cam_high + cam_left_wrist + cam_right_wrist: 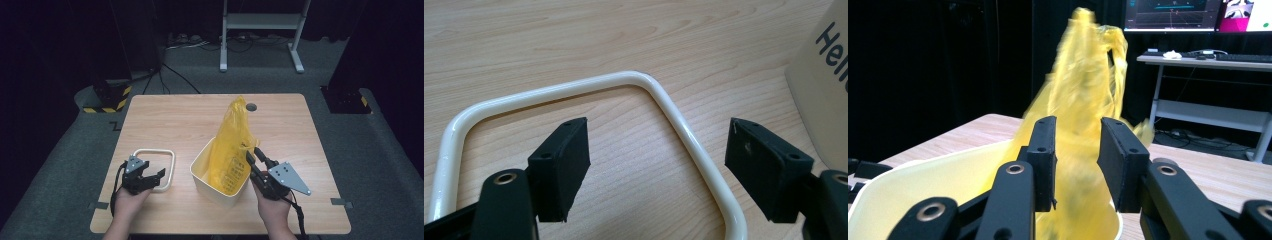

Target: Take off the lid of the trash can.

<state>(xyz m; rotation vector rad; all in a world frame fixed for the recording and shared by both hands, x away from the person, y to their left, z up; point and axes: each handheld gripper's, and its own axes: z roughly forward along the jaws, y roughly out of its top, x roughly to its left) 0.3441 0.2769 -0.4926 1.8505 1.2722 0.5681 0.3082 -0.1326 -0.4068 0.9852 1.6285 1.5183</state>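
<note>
Wooden table (175, 120), cream bin (824, 100) lettered "Hel", yellow bag (231, 150) inside, left gripper (659, 165) wide open, right gripper (1077, 165) part-open, empty

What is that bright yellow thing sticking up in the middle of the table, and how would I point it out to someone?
Start at the light wooden table and find the cream plastic bin near its front edge. Standing up out of that bin is a crinkly yellow plastic bag. It is the tallest and only yellow thing there, unlike the flat cream rounded-square ring lying beside the bin.
</note>
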